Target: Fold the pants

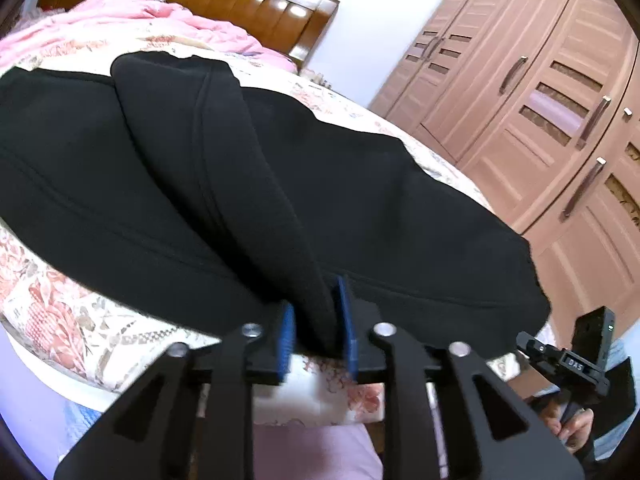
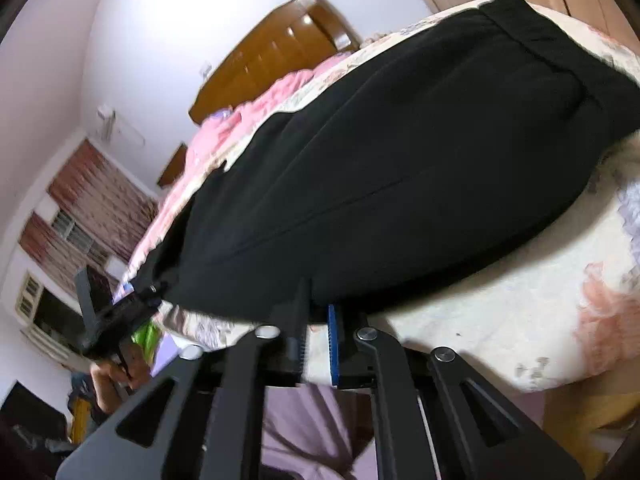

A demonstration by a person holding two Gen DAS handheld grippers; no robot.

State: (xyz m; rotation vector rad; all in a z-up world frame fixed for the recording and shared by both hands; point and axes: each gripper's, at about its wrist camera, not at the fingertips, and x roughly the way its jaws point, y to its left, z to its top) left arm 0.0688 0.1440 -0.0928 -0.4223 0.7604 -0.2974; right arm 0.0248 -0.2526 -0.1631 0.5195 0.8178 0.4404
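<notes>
1. Note the pants (image 1: 248,168) lie on the bed (image 1: 64,320), long axis crosswise ahead of both grippers.
2. Your left gripper (image 1: 316,332) clamps a raised fold at the near edge.
3. Your right gripper (image 2: 318,320) is pinched together on that edge.

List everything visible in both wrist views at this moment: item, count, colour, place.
pants: one, black, spread on the bed with a fold ridge across the middle
bedsheet: one, cream with pink flowers, under the pants
quilt: one, pink, bunched near the headboard
headboard: one, brown wood, far end of the bed
wardrobe: one, pinkish-brown, beside the bed
curtains: reddish patterned, at the window
left gripper: black with blue pads, a fold of the pants between its fingers
right gripper: black with blue pad, narrow gap, at the pants' near edge
hand: one, on the left gripper's handle
</notes>
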